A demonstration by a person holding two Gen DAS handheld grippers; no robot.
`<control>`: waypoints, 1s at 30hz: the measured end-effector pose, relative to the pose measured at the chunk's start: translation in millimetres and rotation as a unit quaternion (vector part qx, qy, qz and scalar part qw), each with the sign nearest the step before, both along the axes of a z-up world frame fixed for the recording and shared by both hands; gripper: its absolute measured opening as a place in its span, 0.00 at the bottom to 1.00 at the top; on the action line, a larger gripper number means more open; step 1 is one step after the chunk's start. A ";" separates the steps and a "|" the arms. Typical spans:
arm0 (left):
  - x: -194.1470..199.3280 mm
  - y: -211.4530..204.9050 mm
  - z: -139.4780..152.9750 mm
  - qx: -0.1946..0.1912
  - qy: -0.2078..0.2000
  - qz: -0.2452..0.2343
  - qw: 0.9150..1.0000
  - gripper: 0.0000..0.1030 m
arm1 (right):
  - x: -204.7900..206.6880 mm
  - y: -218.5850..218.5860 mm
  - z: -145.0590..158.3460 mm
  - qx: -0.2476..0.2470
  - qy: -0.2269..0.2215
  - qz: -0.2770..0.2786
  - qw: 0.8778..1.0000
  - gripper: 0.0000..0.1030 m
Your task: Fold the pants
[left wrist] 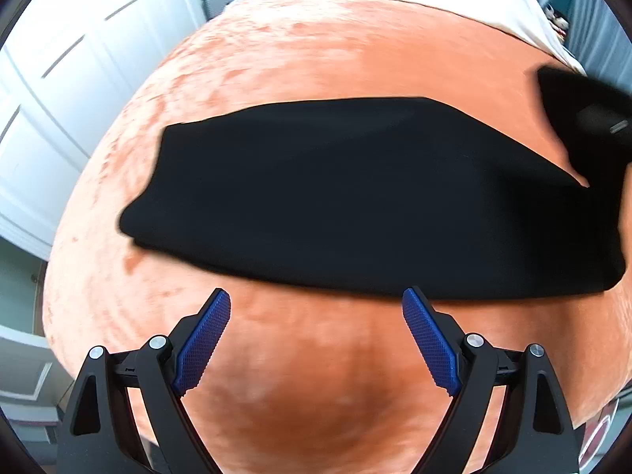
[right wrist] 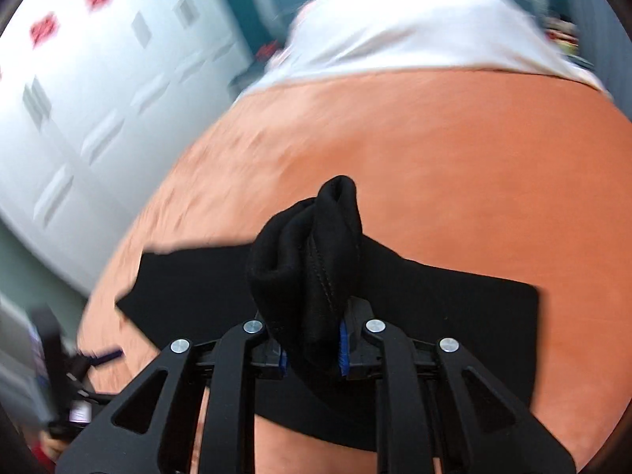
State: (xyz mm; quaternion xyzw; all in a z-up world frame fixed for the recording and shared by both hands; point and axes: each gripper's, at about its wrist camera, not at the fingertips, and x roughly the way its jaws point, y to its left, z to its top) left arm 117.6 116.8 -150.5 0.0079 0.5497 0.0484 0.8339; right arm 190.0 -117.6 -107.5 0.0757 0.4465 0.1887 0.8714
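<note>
Pants (left wrist: 335,197) lay mid-frame on orange blanket (left wrist: 316,375), already folded into long band. Left gripper (left wrist: 316,339) wide open, empty, below near edge. Right gripper (right wrist: 312,349) clamped on bunched end, lifted for next fold. Final fold judged left.

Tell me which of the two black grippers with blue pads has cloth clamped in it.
The right gripper: its jaws pinch a bunched end of the black pants. The left gripper stands wide open, empty, over the orange blanket.

Both wrist views downward, sharing pants (left wrist: 335,197), bedspread (left wrist: 276,59).
</note>
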 end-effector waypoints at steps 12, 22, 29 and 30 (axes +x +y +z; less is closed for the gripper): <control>-22.4 66.0 2.1 -0.006 -0.012 0.035 0.999 0.84 | -37.3 76.5 -64.4 -0.027 0.059 0.037 0.997 0.60; -29.3 63.2 -0.4 -0.039 -0.012 0.030 0.999 0.84 | -24.7 85.4 -59.1 -0.026 0.081 0.014 0.996 0.63; -33.5 64.9 2.8 -0.030 -0.011 0.020 0.999 0.84 | -13.3 113.8 -88.7 -0.104 0.078 0.001 0.992 0.13; -33.9 67.3 3.3 -0.030 -0.012 0.020 0.999 0.84 | -15.0 107.5 -78.1 -0.087 0.069 -0.009 0.994 0.13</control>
